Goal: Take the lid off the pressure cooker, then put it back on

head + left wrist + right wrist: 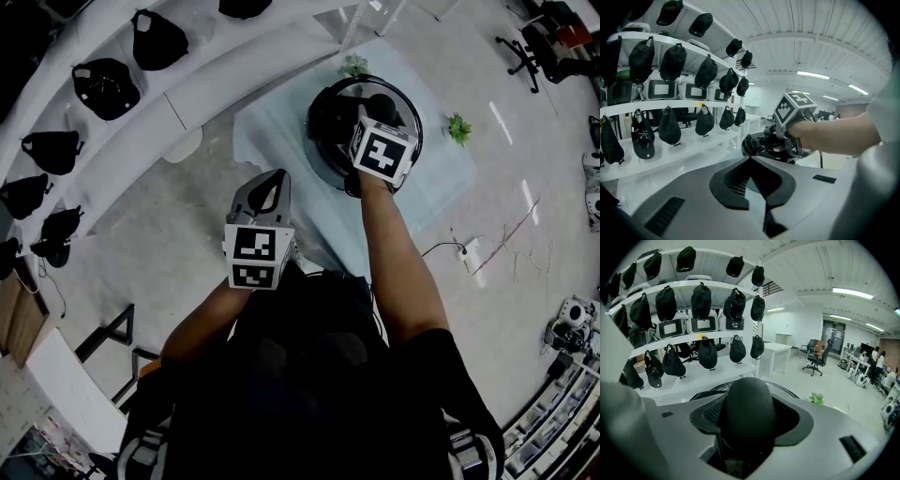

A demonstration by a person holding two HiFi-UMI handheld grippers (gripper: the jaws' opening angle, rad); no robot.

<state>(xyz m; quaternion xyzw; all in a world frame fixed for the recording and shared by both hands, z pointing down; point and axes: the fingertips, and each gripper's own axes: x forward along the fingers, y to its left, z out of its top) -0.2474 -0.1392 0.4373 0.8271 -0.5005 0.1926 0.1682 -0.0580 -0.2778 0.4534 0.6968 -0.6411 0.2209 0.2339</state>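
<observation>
White curved shelves point(202, 66) hung with black caps point(105, 87) fill the upper left of the head view. At centre-left the left gripper point(270, 187) hangs apart from the table, jaws together on nothing. Right of it, at upper centre, the pressure cooker point(323, 122) stands on a pale blue cloth point(272, 122), its lid point(408, 103) seemingly seated. The right gripper point(373, 117) is clamped on the lid's black knob point(747, 411). Whether the lift is yet to come or the lid is already back on, I cannot tell
</observation>
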